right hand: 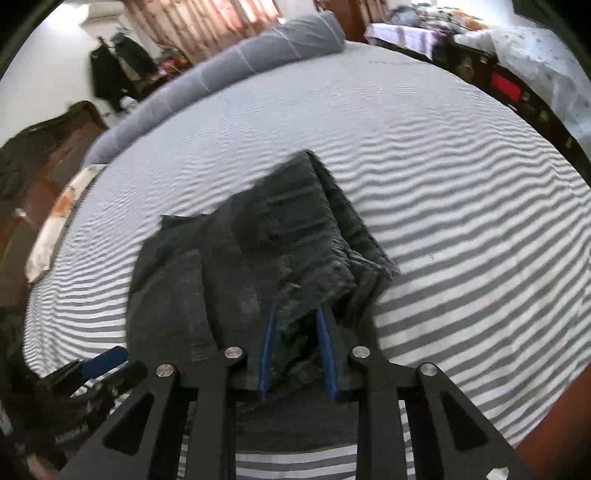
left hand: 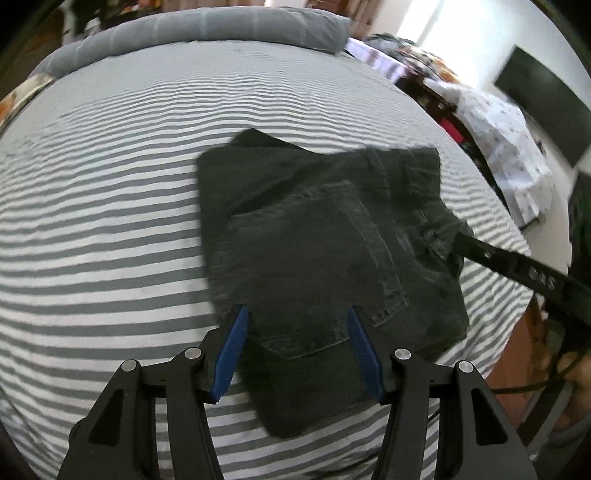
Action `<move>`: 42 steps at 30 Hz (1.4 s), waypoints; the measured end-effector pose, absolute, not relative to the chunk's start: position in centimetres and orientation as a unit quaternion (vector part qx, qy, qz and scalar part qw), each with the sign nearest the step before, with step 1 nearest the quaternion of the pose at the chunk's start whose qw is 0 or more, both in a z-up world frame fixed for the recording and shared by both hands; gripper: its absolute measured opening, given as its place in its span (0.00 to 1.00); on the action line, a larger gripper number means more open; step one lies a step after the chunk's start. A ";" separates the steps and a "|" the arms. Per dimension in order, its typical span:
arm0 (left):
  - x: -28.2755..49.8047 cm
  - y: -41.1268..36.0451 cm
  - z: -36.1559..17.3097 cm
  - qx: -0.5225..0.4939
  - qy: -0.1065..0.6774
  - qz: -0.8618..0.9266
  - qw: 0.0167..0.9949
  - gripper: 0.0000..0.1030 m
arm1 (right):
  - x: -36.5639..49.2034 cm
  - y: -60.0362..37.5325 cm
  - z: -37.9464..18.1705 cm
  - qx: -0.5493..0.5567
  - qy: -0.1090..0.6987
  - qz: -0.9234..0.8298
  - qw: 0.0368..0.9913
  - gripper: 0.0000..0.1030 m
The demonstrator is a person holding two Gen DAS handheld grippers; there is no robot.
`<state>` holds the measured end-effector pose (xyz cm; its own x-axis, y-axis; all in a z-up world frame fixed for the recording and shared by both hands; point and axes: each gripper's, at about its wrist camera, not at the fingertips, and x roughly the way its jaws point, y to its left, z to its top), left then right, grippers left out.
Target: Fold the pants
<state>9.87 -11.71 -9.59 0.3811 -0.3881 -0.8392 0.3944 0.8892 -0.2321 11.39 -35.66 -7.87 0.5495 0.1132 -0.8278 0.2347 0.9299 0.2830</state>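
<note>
Striped bed (left hand: 110,229): dark pants (left hand: 314,236), left claw (left hand: 295,325) spread, right claw (right hand: 297,325) clamping fabric.

A bed (left hand: 110,221) covered in a grey-and-white striped sheet (right hand: 461,184) carries the dark folded pants (left hand: 314,240) near its front edge and a long grey bolster pillow (left hand: 207,29) along its far edge.

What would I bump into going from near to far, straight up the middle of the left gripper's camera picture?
left gripper → dark pants → striped bedsheet → grey rolled blanket at the far end of the bed.
</note>
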 end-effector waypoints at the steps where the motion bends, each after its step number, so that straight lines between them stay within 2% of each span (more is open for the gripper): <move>1: 9.7 -12.3 -9.8 0.015 0.503 -0.235 0.832 0.55 | 11.5 -35.9 -8.3 0.180 0.479 -0.041 0.858 0.22; 12: 9.6 -13.4 -11.0 0.037 0.508 -0.242 0.826 0.56 | 14.5 -38.7 -10.2 0.271 0.470 -0.038 0.839 0.24; 15: 9.5 -13.4 -11.0 0.037 0.509 -0.240 0.826 0.56 | 14.2 -38.6 -9.6 0.277 0.468 -0.039 0.838 0.11; 18: 9.4 -13.1 -10.6 0.031 0.510 -0.243 0.825 0.56 | 12.8 -38.2 -7.4 0.263 0.447 -0.035 0.854 0.10; 24: 8.9 -12.2 -9.1 0.016 0.500 -0.249 0.829 0.56 | 9.6 -38.1 -4.9 0.244 0.426 -0.054 0.870 0.10; 33: 7.6 -13.9 -11.2 0.118 0.505 -0.253 0.817 0.56 | 9.6 -38.0 -9.4 0.211 0.474 -0.092 0.850 0.10; 42: 7.4 -14.6 -11.8 0.136 0.502 -0.242 0.819 0.56 | 10.3 -38.2 -9.5 0.219 0.482 -0.087 0.844 0.14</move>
